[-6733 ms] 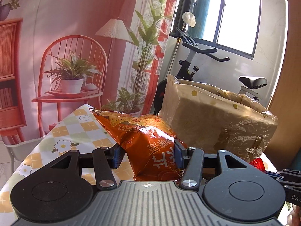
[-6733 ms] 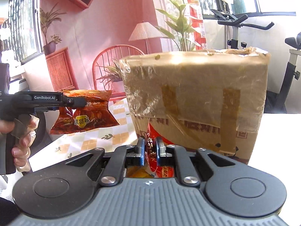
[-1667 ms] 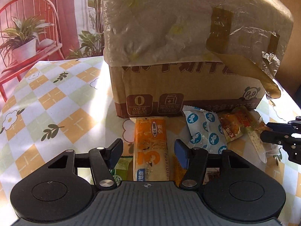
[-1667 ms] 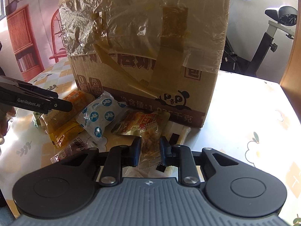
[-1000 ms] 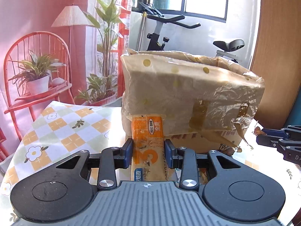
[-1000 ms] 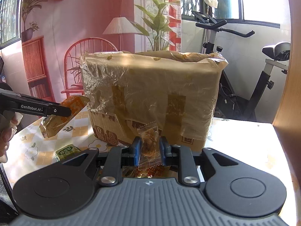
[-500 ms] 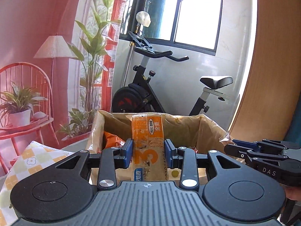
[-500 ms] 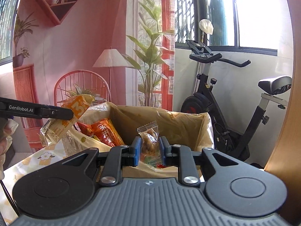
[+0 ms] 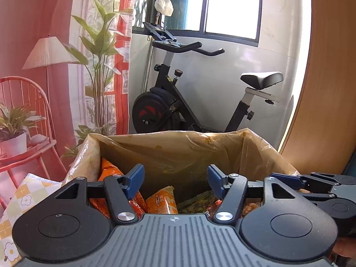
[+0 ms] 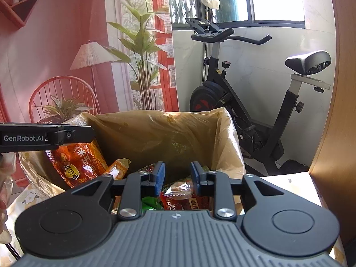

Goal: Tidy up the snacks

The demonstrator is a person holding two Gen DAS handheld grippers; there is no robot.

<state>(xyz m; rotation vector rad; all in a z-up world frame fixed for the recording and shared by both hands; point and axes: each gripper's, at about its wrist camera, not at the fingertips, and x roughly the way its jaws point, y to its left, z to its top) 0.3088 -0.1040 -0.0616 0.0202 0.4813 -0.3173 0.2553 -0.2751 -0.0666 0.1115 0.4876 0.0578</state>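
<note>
Left wrist view shows our left gripper (image 9: 175, 176) over the plastic-lined brown cardboard box (image 9: 178, 146), jaws spread wide and holding nothing. Our right gripper (image 10: 176, 174) hangs over the same box, jaws parted and empty. Several snacks already lie inside: a large orange chip bag (image 10: 77, 162) and an orange biscuit packet (image 9: 161, 202). Whether any remain on the checked surface (image 9: 20, 198), we cannot tell.

Open-topped plastic-lined cardboard box (image 9: 222, 146): clear entry from above, upper half free; orange crinkly snack bags (image 10: 77, 162) piled left and along bottom.
</note>
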